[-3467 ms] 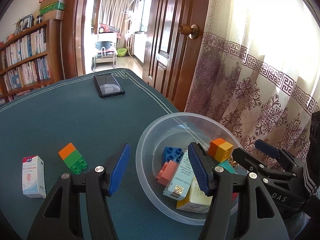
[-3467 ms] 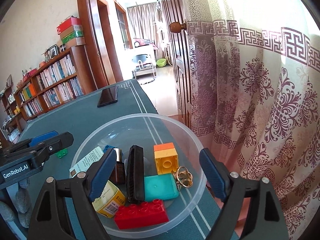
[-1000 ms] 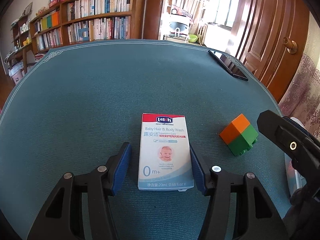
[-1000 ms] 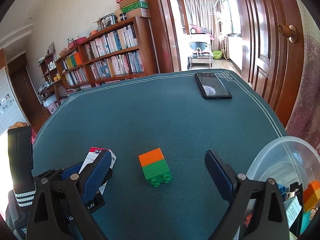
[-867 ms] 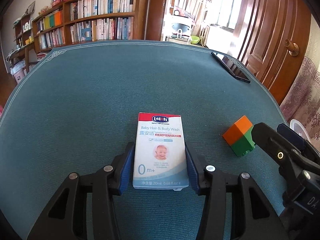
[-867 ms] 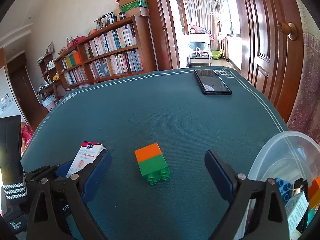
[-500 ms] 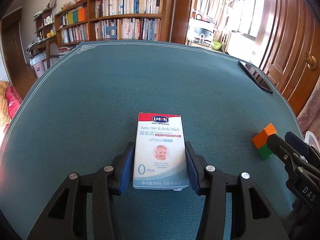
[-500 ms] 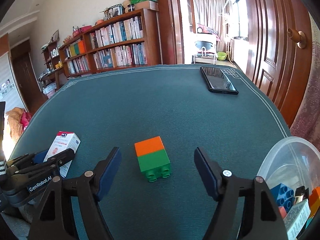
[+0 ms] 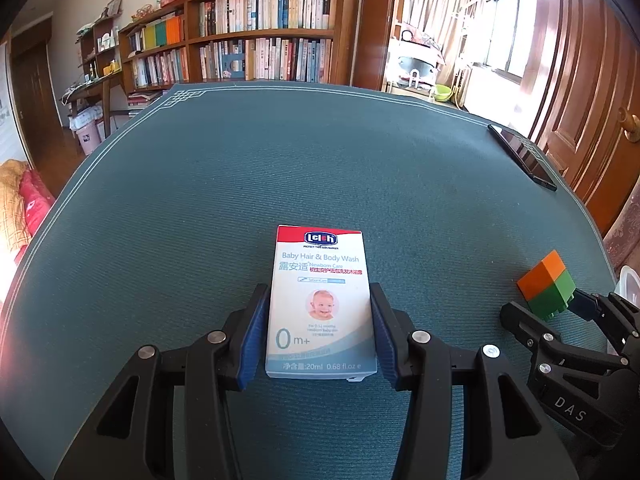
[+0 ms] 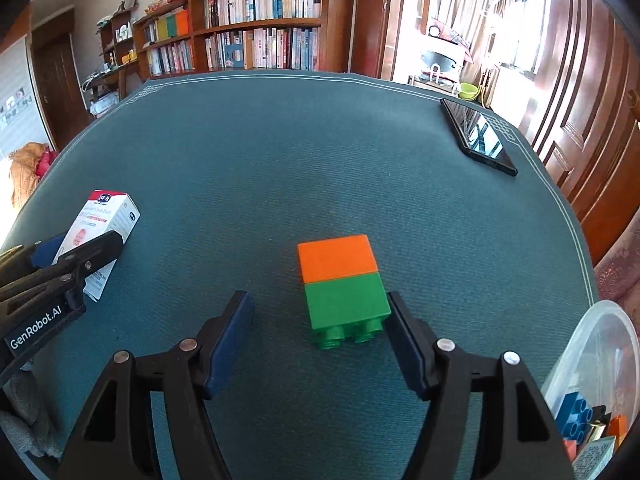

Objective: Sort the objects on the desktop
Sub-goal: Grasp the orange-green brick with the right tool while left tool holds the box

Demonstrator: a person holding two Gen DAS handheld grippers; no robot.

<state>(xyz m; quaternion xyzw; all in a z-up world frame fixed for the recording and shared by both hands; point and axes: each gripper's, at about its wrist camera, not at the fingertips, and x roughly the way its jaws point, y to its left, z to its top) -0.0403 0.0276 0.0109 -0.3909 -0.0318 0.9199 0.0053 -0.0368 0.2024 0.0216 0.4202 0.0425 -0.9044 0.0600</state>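
Right tongs lowered, closing around orange-green brick, left tongs clamping box.

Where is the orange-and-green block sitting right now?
The orange-and-green block lies on the green table mat, low and centre in the right wrist view, between the closing jaws of the right gripper, near its right pad, with the clear bowl to its right.

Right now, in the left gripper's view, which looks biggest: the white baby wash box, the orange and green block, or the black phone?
1. White baby wash box, though it is nearest the camera.
2 and 3. Orange and green toy block and black phone: too alike to rank; the phone lies farther, foreshortened.
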